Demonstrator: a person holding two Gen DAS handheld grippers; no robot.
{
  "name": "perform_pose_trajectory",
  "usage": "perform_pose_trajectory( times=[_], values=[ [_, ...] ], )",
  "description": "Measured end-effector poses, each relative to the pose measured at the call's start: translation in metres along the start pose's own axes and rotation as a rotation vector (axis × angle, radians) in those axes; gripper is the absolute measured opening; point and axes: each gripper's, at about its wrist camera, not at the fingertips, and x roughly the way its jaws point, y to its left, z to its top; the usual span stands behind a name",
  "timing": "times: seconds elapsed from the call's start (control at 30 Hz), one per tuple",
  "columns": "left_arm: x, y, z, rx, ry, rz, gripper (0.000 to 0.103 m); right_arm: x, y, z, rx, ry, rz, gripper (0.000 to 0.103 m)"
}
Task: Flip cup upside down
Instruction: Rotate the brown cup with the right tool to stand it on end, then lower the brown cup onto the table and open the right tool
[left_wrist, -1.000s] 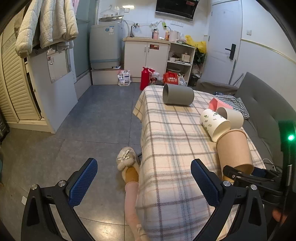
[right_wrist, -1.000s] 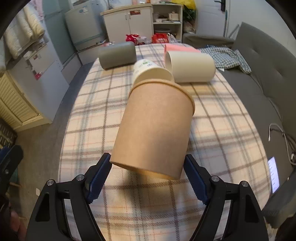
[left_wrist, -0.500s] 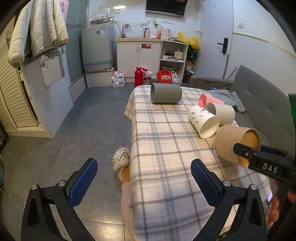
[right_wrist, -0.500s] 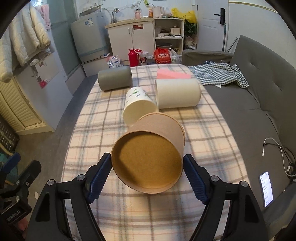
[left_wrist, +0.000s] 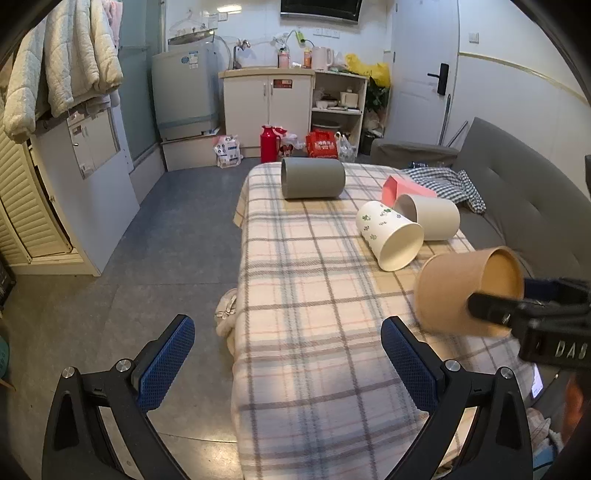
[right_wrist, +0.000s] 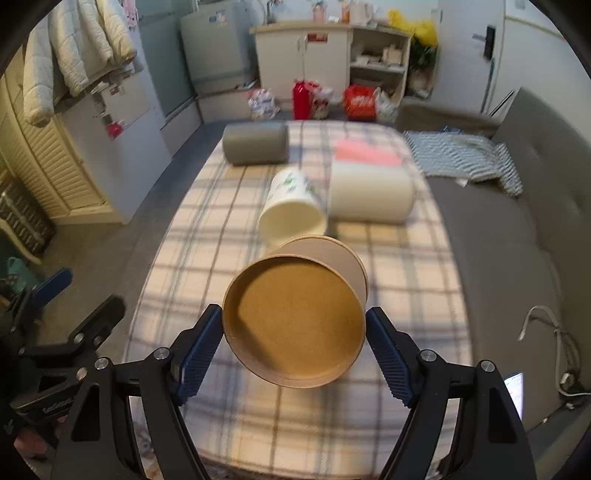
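Note:
My right gripper (right_wrist: 293, 350) is shut on a brown paper cup (right_wrist: 295, 317) and holds it above the plaid-covered table (right_wrist: 406, 266). The cup is tipped on its side, its flat base toward the right wrist camera. In the left wrist view the cup (left_wrist: 461, 288) hangs at the right, held by the right gripper's fingers (left_wrist: 495, 306). My left gripper (left_wrist: 288, 354) is open and empty over the table's near left edge.
On the table lie a grey cup (left_wrist: 312, 178), a white leaf-print cup (left_wrist: 389, 236), a cream cup (left_wrist: 428, 216) and a pink box (left_wrist: 402, 192). A grey sofa (left_wrist: 517, 192) runs along the right. A slipper (left_wrist: 225, 310) lies on the floor at the left.
The right gripper has turned the brown cup from rim-down upright to lying tilted in the air, base toward its camera. The left gripper has pulled back and shifted slightly left.

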Motion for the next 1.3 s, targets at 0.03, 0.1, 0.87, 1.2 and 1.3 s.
perform_pose_trajectory(
  times=[0.03,0.1,0.87,1.2,1.3],
  values=[
    [0.001,-0.002,0.000,0.005,0.003,0.002,0.103,0.004,0.000,-0.001,-0.005,0.012,0.005,0.078],
    [0.002,-0.006,0.001,0.016,0.003,0.014,0.103,0.013,0.000,0.000,-0.007,0.042,0.018,0.078],
    [-0.011,-0.007,0.007,-0.007,-0.002,0.086,0.103,0.024,-0.006,0.028,-0.027,0.001,0.060,0.082],
    [-0.051,-0.041,0.015,0.042,-0.093,0.070,0.103,-0.057,-0.020,0.030,-0.043,-0.208,0.010,0.082],
    [-0.062,-0.053,0.016,0.058,-0.113,0.055,0.103,-0.080,-0.027,0.026,-0.039,-0.255,0.012,0.082]
  ],
)
